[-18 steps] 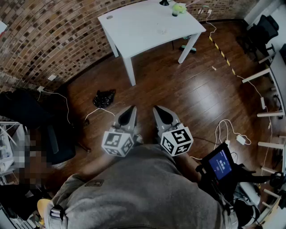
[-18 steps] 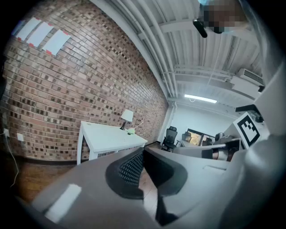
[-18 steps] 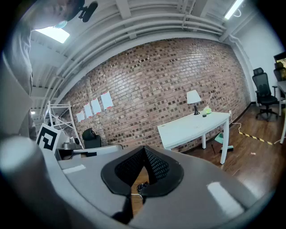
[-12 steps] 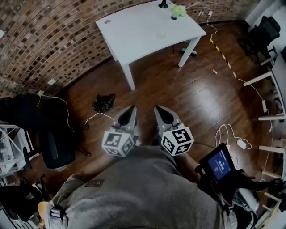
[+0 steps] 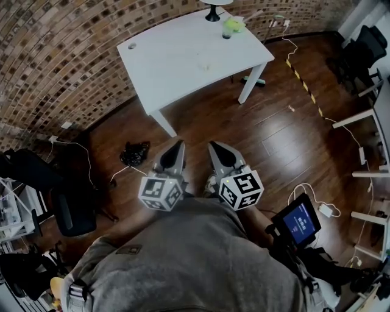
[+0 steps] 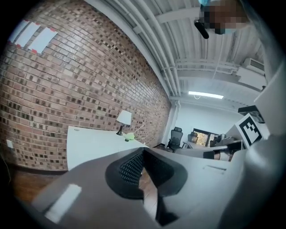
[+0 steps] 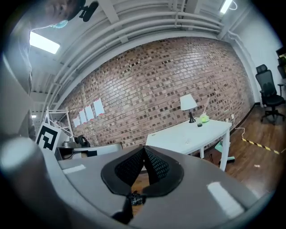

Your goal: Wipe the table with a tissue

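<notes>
A white table [image 5: 183, 55] stands against the brick wall, a few steps ahead across the wooden floor. At its far end are a lamp [image 5: 212, 15] and a green object [image 5: 233, 25]. A small pale thing [image 5: 204, 66] lies near the middle, too small to identify. My left gripper [image 5: 178, 146] and right gripper [image 5: 214, 147] hover side by side over the floor, both shut and holding nothing. The left gripper view shows shut jaws [image 6: 143, 151] before the table [image 6: 89, 143]. In the right gripper view the tips [image 7: 144, 148] meet, with the table [image 7: 192, 134] beyond.
A black bag [image 5: 135, 152] lies on the floor left of the grippers, next to a black office chair [image 5: 70, 204]. Cables [image 5: 308, 183] and a device with a lit screen [image 5: 298, 222] are at the right. Striped tape [image 5: 301, 79] runs past the table's right leg.
The table sits lower and larger in the head view, so the person has come nearer to it. Both grippers stay shut, side by side.
</notes>
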Demonstrator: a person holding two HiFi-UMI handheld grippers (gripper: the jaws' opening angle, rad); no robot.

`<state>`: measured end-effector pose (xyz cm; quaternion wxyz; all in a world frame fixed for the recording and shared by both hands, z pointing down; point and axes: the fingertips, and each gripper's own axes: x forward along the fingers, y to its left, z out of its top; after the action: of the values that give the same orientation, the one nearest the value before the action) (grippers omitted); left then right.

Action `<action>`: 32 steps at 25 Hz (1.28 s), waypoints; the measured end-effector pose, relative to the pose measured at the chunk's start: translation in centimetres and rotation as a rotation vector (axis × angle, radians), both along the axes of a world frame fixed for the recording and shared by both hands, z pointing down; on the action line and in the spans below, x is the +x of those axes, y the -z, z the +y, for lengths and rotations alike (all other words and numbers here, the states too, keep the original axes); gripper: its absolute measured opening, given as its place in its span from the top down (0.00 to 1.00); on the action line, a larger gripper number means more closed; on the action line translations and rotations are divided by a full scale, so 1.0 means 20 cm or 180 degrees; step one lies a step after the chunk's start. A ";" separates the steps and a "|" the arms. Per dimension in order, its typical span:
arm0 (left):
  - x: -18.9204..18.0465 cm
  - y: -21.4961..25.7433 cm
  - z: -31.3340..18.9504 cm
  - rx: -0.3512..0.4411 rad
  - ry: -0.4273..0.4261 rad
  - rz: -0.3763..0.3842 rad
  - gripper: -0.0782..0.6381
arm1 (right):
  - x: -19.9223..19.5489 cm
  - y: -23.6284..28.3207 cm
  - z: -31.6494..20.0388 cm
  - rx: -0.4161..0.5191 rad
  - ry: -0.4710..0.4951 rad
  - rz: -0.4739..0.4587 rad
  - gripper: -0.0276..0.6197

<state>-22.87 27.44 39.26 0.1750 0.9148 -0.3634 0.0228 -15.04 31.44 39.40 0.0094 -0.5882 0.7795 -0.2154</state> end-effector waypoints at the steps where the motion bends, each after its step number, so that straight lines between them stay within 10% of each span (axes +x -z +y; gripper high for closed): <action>1: 0.04 -0.01 -0.02 -0.0002 0.0011 -0.0005 0.89 | 0.05 0.00 -0.02 0.0005 0.0009 0.0001 0.94; 32: 0.72 -0.11 -1.33 -0.0205 -0.0073 -0.0042 0.89 | 0.72 -0.12 -1.35 -0.0222 -0.0113 0.0108 0.94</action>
<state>-8.52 0.85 41.50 0.2016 0.9126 -0.3530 0.0424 -0.63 4.44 41.81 -0.0206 -0.6054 0.7610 -0.2322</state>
